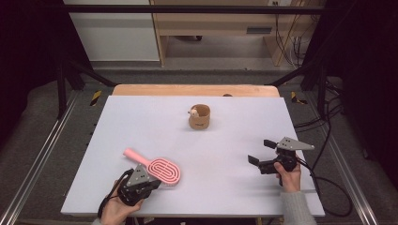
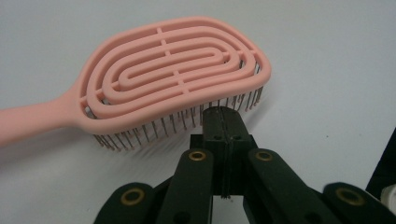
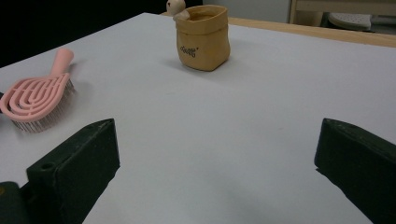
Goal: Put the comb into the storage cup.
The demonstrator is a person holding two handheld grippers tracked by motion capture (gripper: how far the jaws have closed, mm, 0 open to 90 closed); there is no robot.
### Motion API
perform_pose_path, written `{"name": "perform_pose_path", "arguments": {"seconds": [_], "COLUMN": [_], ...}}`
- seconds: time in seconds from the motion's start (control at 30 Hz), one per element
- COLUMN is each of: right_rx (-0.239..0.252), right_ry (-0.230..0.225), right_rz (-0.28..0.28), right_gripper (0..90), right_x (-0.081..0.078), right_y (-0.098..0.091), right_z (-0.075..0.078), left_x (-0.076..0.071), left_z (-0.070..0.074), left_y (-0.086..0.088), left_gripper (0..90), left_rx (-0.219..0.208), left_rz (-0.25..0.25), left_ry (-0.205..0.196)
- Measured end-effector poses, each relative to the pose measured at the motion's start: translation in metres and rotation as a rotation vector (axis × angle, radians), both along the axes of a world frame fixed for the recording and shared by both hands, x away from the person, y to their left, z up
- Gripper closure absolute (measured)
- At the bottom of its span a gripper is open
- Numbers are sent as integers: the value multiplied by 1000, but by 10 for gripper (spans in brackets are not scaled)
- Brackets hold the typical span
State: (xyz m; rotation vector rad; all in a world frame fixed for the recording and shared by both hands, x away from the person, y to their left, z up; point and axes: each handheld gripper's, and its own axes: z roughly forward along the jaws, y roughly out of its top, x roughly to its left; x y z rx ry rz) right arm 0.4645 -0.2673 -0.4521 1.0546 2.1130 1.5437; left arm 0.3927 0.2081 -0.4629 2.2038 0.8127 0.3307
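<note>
A pink vented hairbrush (image 1: 162, 169) lies bristles down at the front left of the white table (image 1: 141, 122), its handle pointing to the back left. My left gripper (image 1: 155, 182) is shut, and its tips (image 2: 224, 119) rest against the bristles at the near edge of the brush head (image 2: 173, 70); nothing sits between the jaws. At the front right, my right gripper (image 1: 261, 152) is held level and open, facing left across the table with nothing in it (image 3: 215, 158). The brush (image 3: 35, 98) also appears far left in the right gripper view.
A tan bag-shaped pot (image 1: 200, 117) with a small figure on its rim stands at the back centre of the table, also seen as the pot (image 3: 203, 37). A wooden strip (image 1: 197, 90) borders the far edge. Cables trail off the right side.
</note>
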Motion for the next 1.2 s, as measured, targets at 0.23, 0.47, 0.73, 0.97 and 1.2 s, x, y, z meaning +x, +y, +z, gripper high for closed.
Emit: {"name": "perform_pose_path", "arguments": {"seconds": [0.23,0.47,0.73,0.97,1.2], "right_rx": [-2,-2,-1,0,-2], "right_ry": [2,2,-2,-1,-3], "right_rz": [1,0,0,0,0], "right_gripper": [4,4,4,4,4], "right_x": [0,0,0,0,0], "right_y": [0,0,0,0,0], "right_z": [0,0,0,0,0], "left_x": [4,8,14,22,32], "left_z": [-1,-1,-2,-4,-6], "left_y": [-6,-13,-21,-26,-30], "left_gripper": [900,900,900,900,900], "left_rx": [-11,-18,-24,-20,-20], "left_rz": [10,21,39,67,93], "left_ry": [-7,-19,-27,-34,-35]}}
